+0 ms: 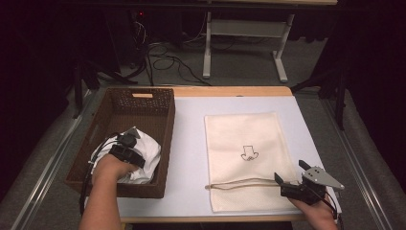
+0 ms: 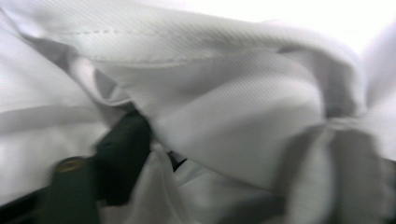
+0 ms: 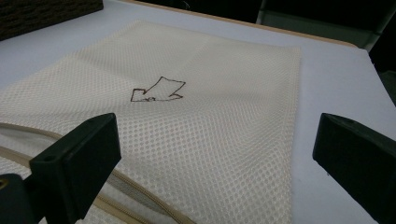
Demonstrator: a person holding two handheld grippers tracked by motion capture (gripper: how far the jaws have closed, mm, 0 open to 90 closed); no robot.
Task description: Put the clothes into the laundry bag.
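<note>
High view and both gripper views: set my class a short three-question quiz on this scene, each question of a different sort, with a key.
1. True or false: the white garment lies inside the brown wicker basket.
2. Multiple choice: where is the zipper of the cream mesh laundry bag? A, along the far edge. B, across the bag near its near end. C, down the side next to the basket.
3. Short answer: what do the jaws of the right gripper hold?

Key
1. True; the left gripper reaches into it there.
2. B.
3. Nothing; they stand open above the bag's near end.
</note>
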